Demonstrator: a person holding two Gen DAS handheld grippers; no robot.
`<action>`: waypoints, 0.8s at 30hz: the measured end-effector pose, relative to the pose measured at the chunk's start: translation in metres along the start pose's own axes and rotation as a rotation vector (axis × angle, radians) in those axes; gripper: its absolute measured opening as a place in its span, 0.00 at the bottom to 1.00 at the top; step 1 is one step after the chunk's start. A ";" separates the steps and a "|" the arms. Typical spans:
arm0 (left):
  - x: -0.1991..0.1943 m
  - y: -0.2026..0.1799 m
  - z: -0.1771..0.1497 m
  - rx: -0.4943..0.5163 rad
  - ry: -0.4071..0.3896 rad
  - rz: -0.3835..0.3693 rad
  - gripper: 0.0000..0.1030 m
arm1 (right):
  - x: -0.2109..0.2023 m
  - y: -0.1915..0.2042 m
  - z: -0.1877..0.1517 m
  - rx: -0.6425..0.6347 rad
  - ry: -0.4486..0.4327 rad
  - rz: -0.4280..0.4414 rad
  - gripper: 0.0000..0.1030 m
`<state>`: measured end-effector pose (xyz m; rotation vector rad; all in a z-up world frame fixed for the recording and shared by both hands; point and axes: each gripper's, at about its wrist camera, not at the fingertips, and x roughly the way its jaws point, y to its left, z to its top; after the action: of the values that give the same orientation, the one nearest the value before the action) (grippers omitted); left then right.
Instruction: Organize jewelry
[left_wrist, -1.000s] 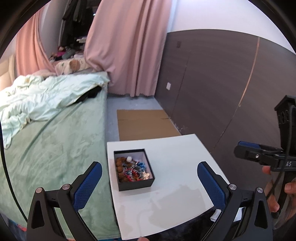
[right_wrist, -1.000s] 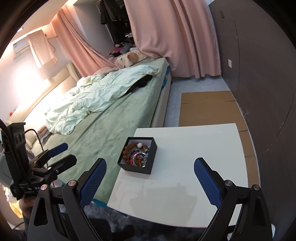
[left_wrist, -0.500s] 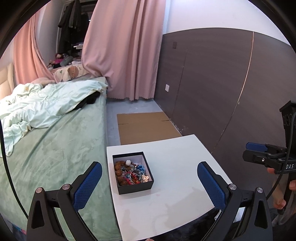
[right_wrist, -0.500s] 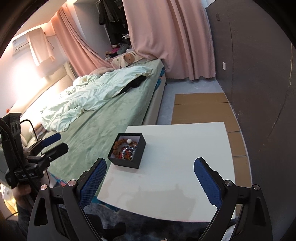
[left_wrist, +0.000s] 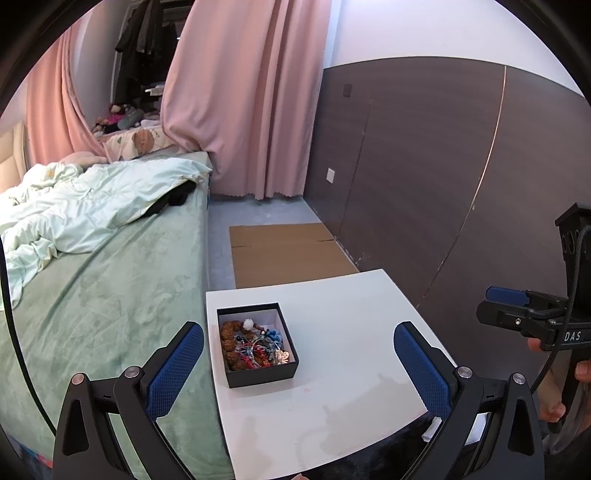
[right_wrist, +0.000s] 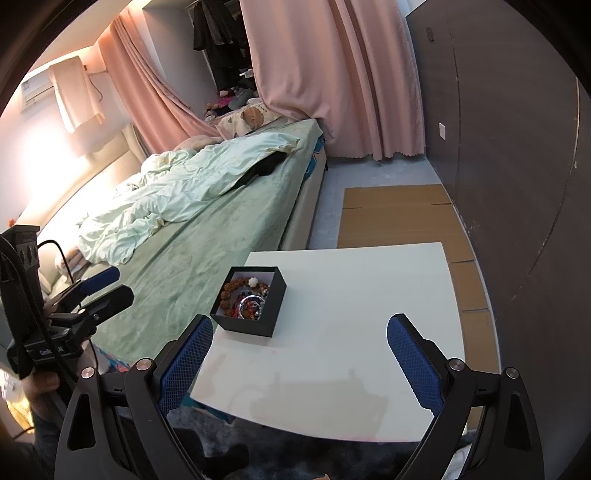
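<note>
Jewelry (left_wrist: 255, 347), a tangle of brown bead bracelets, red and blue beads and a white bauble, is heaped in a black box (left_wrist: 257, 345) with a white lining, set near the bed-side edge of the white table (left_wrist: 343, 332). The letters "DAS" are read on the right tongs (left_wrist: 506, 306) in the left view. Both the left tongs (left_wrist: 297, 363) and right tongs are held wide apart and empty above the table's near edge, with the box seen slightly lower than half a second ago.
</note>
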<state>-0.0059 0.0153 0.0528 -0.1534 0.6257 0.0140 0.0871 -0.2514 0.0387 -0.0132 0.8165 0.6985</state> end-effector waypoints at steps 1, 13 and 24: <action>0.000 -0.001 -0.001 0.003 0.001 -0.001 1.00 | 0.000 0.000 0.000 0.005 -0.001 0.001 0.93; 0.000 -0.001 -0.003 -0.001 0.002 0.019 1.00 | 0.001 0.003 0.000 0.004 0.007 -0.009 0.93; 0.002 -0.002 -0.004 0.009 0.003 0.034 1.00 | 0.004 -0.002 0.000 0.017 0.020 -0.018 0.93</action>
<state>-0.0066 0.0130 0.0485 -0.1341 0.6309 0.0440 0.0903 -0.2507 0.0349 -0.0117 0.8402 0.6756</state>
